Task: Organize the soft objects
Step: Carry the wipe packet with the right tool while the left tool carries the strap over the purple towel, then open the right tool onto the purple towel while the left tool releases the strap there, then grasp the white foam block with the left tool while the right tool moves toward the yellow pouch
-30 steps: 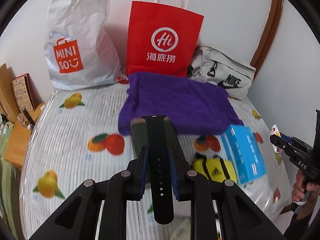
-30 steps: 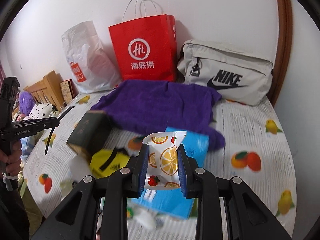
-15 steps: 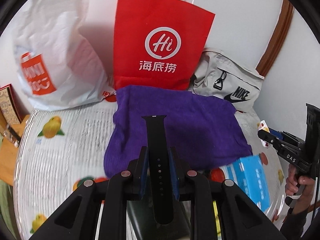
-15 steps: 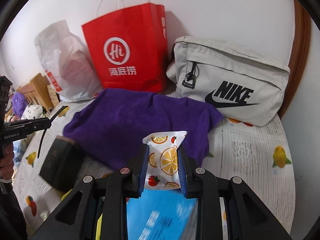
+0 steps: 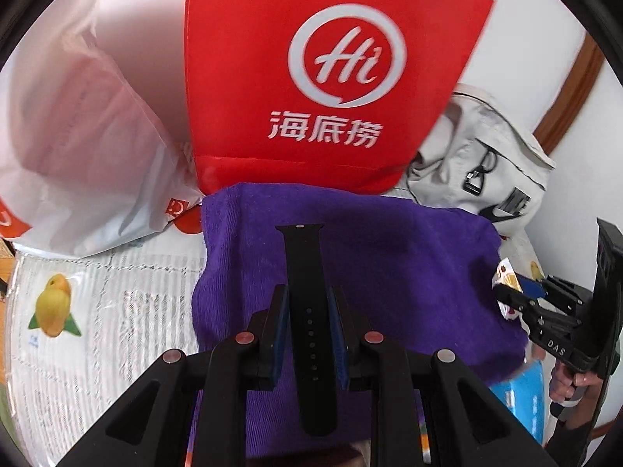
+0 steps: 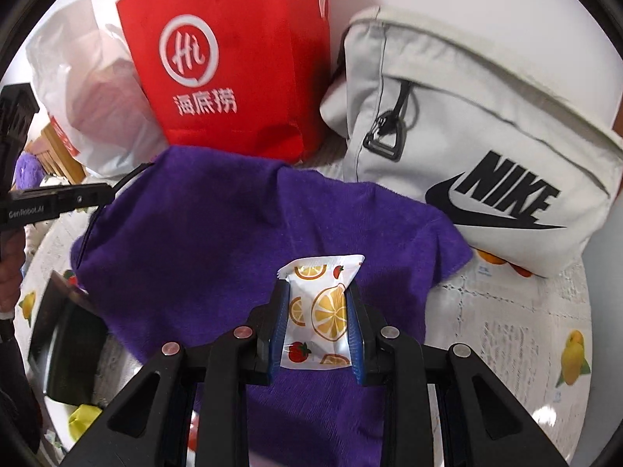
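Observation:
My left gripper (image 5: 307, 303) is shut on a black watch strap (image 5: 305, 272) and holds it above the purple towel (image 5: 409, 257). My right gripper (image 6: 317, 311) is shut on a white snack packet with orange-slice print (image 6: 319, 303), also over the purple towel (image 6: 194, 233). The right gripper with its packet shows at the right edge of the left wrist view (image 5: 506, 292). The left gripper shows at the left edge of the right wrist view (image 6: 105, 190), the strap hanging from it. A red paper bag (image 5: 331, 78) stands just behind the towel.
A white plastic bag (image 5: 78, 136) stands left of the red bag, a grey Nike bag (image 6: 486, 136) right of it. A dark box (image 6: 66, 350), a yellow item (image 6: 83, 422) and a blue box (image 5: 521, 401) lie on the fruit-print tablecloth (image 5: 97, 311).
Both grippers have moved forward toward the bags, still holding the strap and the packet. They are now over the purple towel, and the bags look much nearer.

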### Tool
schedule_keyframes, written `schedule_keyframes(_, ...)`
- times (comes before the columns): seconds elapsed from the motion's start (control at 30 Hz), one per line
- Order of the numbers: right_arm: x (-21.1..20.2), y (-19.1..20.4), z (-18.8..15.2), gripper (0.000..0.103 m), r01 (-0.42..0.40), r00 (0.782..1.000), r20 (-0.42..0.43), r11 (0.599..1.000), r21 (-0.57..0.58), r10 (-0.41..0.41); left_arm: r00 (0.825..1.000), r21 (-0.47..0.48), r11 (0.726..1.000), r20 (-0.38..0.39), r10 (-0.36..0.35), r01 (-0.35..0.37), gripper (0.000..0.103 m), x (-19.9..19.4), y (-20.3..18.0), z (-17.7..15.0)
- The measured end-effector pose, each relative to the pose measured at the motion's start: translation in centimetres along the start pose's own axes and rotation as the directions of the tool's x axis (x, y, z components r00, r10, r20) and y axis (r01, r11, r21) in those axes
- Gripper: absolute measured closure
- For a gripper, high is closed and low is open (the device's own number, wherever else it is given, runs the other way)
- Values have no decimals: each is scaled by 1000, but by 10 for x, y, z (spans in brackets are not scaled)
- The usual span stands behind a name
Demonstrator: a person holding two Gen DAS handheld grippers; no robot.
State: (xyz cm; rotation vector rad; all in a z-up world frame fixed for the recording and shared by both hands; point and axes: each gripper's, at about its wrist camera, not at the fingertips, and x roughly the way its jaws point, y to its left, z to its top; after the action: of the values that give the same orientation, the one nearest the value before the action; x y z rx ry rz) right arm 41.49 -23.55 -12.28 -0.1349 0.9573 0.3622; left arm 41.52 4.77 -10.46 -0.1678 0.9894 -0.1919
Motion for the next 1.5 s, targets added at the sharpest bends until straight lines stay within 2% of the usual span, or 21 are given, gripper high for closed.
schedule_keyframes(0.27, 16, -11, 1, 74, -11, 999, -39, 1000, 17, 12, 999, -6, 1000, -40, 11, -11, 83, 27, 6, 0)
schedule_keyframes(0.43, 23, -16, 1, 68, -32, 997, -65, 999, 26, 33, 998, -22, 1000, -64, 3, -4, 82, 36, 9, -2)
schedule_keyframes(0.5, 24, -17, 1, 59, -43, 997, -65, 999, 32, 45, 998, -24, 1000, -62, 11, -13, 82, 36, 10, -1)
schedule_keyframes(0.57, 23, -17, 2, 48, -50, 997, -59, 998, 36, 52, 998, -14, 999, -54, 28, -29, 73, 35, 8, -1)
schedule_keyframes(0.63, 20, -17, 2, 43, -57, 997, -47, 998, 38, 59, 997, -3, 999, -53, 53, -53, 54, 31, 7, -1)
schedule_keyframes(0.7, 18, -17, 2, 37, -65, 996, -52, 997, 38, 67, 997, 14, 998, -39, 69, -68, 53, 27, 6, -1)
schedule_keyframes(0.77, 14, -18, 1, 37, -63, 997, -53, 997, 41, 65, 995, 20, 996, -46, 83, -82, 50, 24, 5, 0)
schedule_keyframes(0.87, 4, -22, 0, 34, -64, 997, -45, 996, 65, 67, 994, 14, 994, -37, 106, -106, 44, 13, 4, 0)
schedule_keyframes(0.93, -5, -22, -2, 29, -50, 998, -34, 995, 87, 53, 990, -11, 991, -33, 137, -137, 39, 0, 3, 0)
schedule_keyframes(0.97, -10, -22, -3, 25, -33, 999, -31, 995, 95, 36, 991, -26, 991, -15, 129, -130, 39, -8, 3, -1)
schedule_keyframes(1.03, -22, -20, -6, 23, 8, 1000, -27, 995, 97, -5, 996, -52, 995, 21, 84, -83, 29, -28, 3, -7)
schedule_keyframes(1.1, -38, -14, -11, 23, 42, 999, -25, 996, 76, -40, 997, -67, 996, 38, 62, -60, 28, -45, 3, -14)
schedule_keyframes(1.27, -80, 5, -31, 23, 24, 999, 37, 998, 58, -27, 993, -57, 998, 120, 4, 3, 28, -90, 0, -39)
schedule_keyframes(1.4, -109, 21, -53, 23, 21, 995, 96, 998, 55, -26, 991, -25, 1000, 136, -11, 15, 28, -125, -8, -70)
schedule_keyframes(1.5, -122, 34, -78, 23, 3, 994, 107, 998, 63, -10, 994, -20, 999, 108, 27, -25, 28, -143, -13, -98)
